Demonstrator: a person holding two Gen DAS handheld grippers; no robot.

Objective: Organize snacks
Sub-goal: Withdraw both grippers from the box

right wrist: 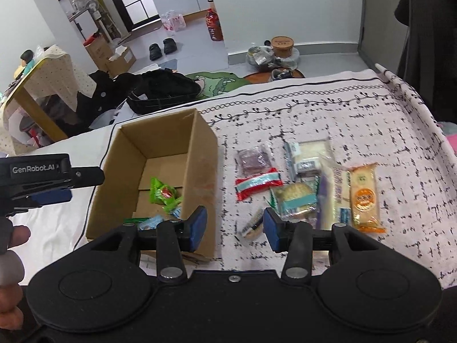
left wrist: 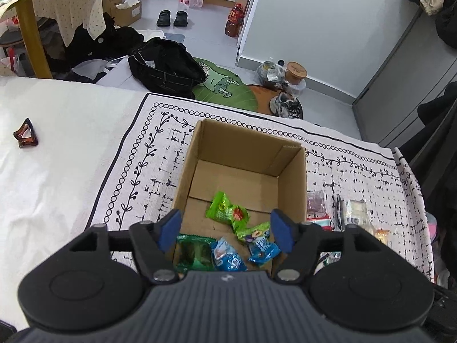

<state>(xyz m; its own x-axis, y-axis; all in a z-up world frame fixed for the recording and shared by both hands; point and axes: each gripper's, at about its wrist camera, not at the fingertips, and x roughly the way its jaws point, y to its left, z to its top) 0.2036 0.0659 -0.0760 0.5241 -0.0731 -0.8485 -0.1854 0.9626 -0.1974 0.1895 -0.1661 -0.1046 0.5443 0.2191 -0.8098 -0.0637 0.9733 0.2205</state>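
The left gripper (left wrist: 225,228) is hovering over the near end of the cardboard box (left wrist: 291,183), its blue-padded fingers (left wrist: 171,228) standing wide apart with nothing between them. The box is sitting open on a patterned cloth (left wrist: 137,154) that is covering the surface; whether this is a tabletop or a bed I cannot tell. Inside the box, a green snack packet (left wrist: 227,211) is lying near the middle of the floor, with a dark green packet (left wrist: 194,253) at about 7 o'clock from it, a blue packet (left wrist: 228,258) at 6 o'clock, and a blue-and-green packet (left wrist: 261,243) at roughly 5 o'clock. A brown hair clip (left wrist: 25,137) is lying well apart on the plain white sheet at 9 o'clock of the box.

The right gripper (right wrist: 234,227) is hanging above the cloth just beside the box's right wall, its fingers (right wrist: 198,225) spread moderately and holding nothing. A small pale packet (right wrist: 252,224) is lying on the cloth between the fingers' line of sight. The loose snacks are grouped at 3 o'clock of the box: a red-striped packet (right wrist: 258,183), a purple packet (right wrist: 254,160) at 12 o'clock from it, a clear-wrapped white packet (right wrist: 310,154), a round biscuit packet (right wrist: 297,197), and an orange packet (right wrist: 365,197) farthest right. In the right wrist view, the left gripper is showing at 9 o'clock of the box, with a hand (right wrist: 11,245) below it.
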